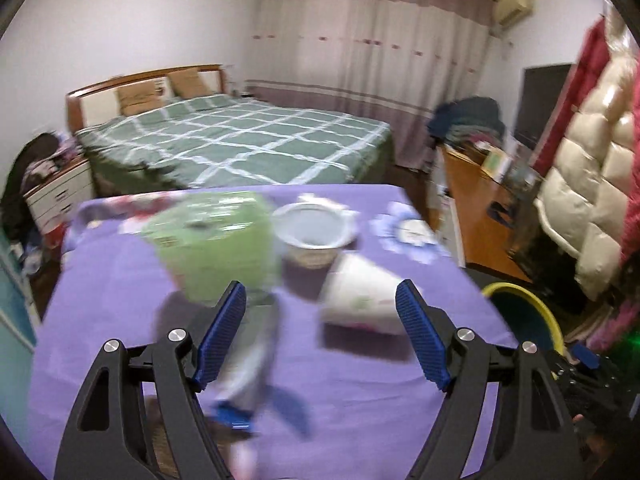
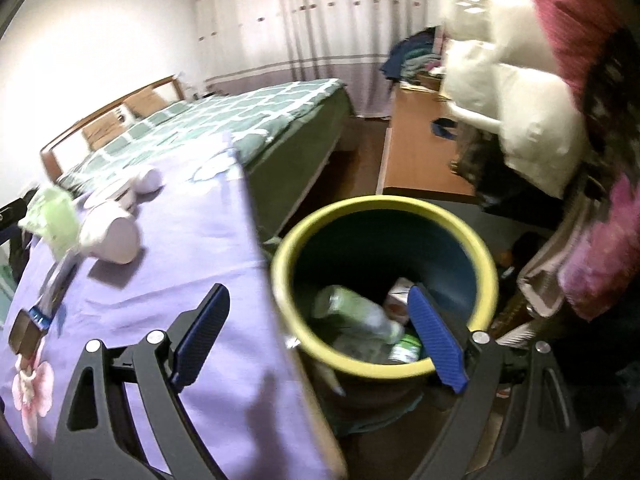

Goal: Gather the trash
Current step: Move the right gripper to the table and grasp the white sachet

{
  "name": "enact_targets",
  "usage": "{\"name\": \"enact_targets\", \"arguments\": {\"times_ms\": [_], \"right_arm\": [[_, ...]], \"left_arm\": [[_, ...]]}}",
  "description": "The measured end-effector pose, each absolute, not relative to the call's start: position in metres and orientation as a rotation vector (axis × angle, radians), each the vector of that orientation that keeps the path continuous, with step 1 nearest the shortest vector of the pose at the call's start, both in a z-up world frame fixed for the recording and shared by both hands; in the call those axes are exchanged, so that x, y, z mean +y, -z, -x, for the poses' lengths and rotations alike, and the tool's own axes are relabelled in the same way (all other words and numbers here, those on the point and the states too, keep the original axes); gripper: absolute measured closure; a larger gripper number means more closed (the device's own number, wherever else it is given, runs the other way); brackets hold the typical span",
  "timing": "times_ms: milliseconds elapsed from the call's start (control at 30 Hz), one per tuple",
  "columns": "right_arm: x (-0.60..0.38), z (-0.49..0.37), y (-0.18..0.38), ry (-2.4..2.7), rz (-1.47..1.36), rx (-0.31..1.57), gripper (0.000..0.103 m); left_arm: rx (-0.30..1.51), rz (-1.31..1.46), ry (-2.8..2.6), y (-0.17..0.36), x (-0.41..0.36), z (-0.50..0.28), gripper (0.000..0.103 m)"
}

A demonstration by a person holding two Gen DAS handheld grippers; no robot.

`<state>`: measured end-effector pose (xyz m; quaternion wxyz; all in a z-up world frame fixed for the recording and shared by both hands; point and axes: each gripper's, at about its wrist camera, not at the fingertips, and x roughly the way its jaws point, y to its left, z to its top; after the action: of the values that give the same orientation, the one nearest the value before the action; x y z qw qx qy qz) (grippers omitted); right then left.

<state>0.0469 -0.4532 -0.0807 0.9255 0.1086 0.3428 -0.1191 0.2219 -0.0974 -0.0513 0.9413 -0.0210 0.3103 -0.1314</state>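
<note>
On the purple tablecloth [image 1: 360, 392] lie a blurred green package [image 1: 212, 240], a white bowl-shaped tub [image 1: 312, 232], a white paper cup [image 1: 360, 300] on its side and a brush [image 1: 248, 360] with a blue band. My left gripper [image 1: 322, 287] hovers above the cloth, open, with nothing between its blue pads [image 1: 420, 332]. My right gripper [image 2: 318, 292] is open and empty, over the near rim of a yellow-rimmed bin [image 2: 384, 202] beside the table. In the bin lie a plastic bottle [image 2: 360, 312] and a carton [image 2: 398, 296]. The right wrist view also shows the green package [image 2: 52, 216], cup [image 2: 116, 236] and brush [image 2: 48, 300].
The bin [image 1: 516, 288] stands off the table's right edge. Behind the table is a bed [image 1: 240, 144] with a green checked cover. A wooden desk [image 1: 476, 208] and a chair draped with a white padded coat [image 1: 592, 184] stand at the right. A nightstand [image 1: 60, 192] is at the left.
</note>
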Motion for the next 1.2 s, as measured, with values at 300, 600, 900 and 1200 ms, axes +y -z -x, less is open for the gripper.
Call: {"name": "enact_targets", "arguments": {"times_ms": [300,600,900,1200], "right_arm": [[-0.364,-0.087,0.08,0.081,-0.152,0.747,0.017],[-0.283,-0.117,0.072,-0.087,-0.147,0.76,0.017],[-0.21,-0.159,0.074,-0.202,-0.091,0.798,0.029],[-0.188,-0.186,0.099,-0.208,-0.06,0.898,0.044]], "left_arm": [[0.64,0.138,0.059,0.076,0.031,-0.235,0.027],[0.669,0.158,-0.175,0.113,0.108,-0.246,0.025],[0.72,0.149,-0.262,0.13,0.117,-0.259,0.02],[0.734,0.183,-0.284,0.134,0.124,-0.259,0.02]]}}
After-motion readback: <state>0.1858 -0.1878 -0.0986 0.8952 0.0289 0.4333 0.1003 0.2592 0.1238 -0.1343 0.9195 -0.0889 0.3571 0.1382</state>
